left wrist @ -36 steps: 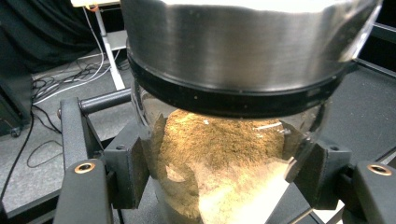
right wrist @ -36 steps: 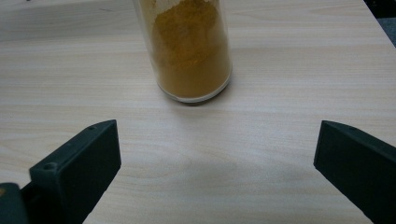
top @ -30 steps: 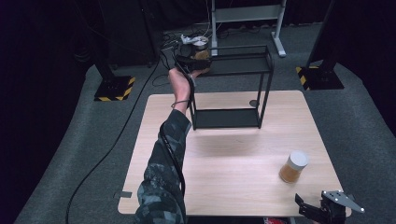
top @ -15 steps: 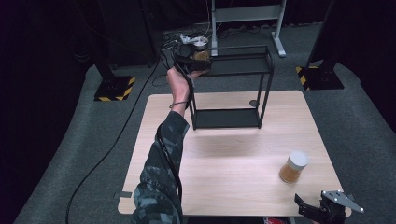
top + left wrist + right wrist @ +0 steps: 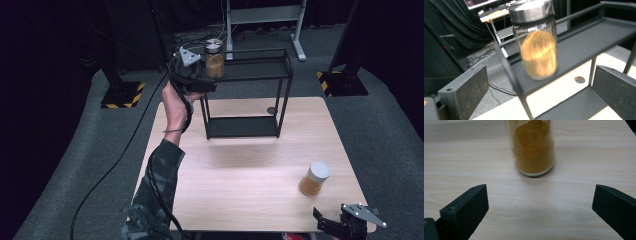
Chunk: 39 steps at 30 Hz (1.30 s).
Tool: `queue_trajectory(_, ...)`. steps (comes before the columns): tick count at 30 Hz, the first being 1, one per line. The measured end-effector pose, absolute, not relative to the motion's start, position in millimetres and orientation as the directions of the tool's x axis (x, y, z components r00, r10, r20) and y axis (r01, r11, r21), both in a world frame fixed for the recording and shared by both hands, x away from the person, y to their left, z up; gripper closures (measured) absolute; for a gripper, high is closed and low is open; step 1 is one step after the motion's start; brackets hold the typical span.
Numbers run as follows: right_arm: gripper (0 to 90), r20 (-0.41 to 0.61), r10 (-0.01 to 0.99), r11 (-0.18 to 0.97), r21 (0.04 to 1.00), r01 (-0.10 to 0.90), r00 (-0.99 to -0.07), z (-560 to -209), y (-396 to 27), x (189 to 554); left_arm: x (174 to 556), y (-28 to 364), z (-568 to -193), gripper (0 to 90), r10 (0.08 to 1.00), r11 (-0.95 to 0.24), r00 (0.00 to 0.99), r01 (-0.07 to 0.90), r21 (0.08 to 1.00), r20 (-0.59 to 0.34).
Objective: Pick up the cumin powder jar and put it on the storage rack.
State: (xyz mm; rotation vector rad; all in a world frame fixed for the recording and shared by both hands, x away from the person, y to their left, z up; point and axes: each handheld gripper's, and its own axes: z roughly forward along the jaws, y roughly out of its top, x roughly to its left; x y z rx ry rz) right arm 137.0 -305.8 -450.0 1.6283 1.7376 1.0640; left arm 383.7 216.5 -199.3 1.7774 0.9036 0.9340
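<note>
A glass jar of orange-brown powder with a metal lid [image 5: 214, 60] [image 5: 538, 47] stands on the left end of the black rack's top shelf [image 5: 260, 69] [image 5: 586, 42]. My left gripper [image 5: 200, 80] [image 5: 541, 97] is held up just left of it. Its jaws have just been opening and now stand wide, with the jar a little beyond them and untouched. A second jar of the same powder, with a white lid [image 5: 313, 178] [image 5: 533, 147], stands on the table near the front right. My right gripper [image 5: 332, 225] [image 5: 539, 212] sits low behind it, open, with nothing between its pads.
The two-tier black rack has a lower shelf [image 5: 243, 127] resting on the wooden table [image 5: 240, 175]. A round hole [image 5: 271, 110] is in the tabletop behind the rack. Black stands with striped bases [image 5: 121, 95] flank the table on the grey floor.
The left gripper let go of the metal-lidded jar and drew back to the left, leaving it standing on the top shelf. The right gripper and the white-lidded jar stayed put.
</note>
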Motion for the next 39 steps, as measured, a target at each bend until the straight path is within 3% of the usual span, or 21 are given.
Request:
queue_trajectory(12,0.0,0.131,0.982,-0.031,0.828,0.560,-0.139,-451,-307,136,286,246,-268,0.0,0.872,-0.363,0.401,0.149,0.920,0.279)
queue_trajectory(20,0.0,0.112,0.983,-0.008,0.821,0.571,-0.148,-453,-302,139,244,256,-339,0.0,0.911,-0.307,0.361,0.270,0.913,0.199)
queue_trajectory(24,0.0,0.106,0.982,0.004,0.818,0.575,-0.157,-453,-299,141,235,252,-373,0.0,0.918,-0.278,0.374,0.360,0.891,0.135)
queue_trajectory(32,0.0,0.108,0.980,0.005,0.825,0.565,-0.166,-454,-299,140,237,238,-438,0.4,0.927,-0.292,0.356,0.491,0.821,0.117)
queue_trajectory(39,0.0,0.122,0.978,-0.005,0.826,0.563,-0.169,-459,-299,141,246,253,-462,0.6,0.942,-0.231,0.333,0.558,0.797,0.039)
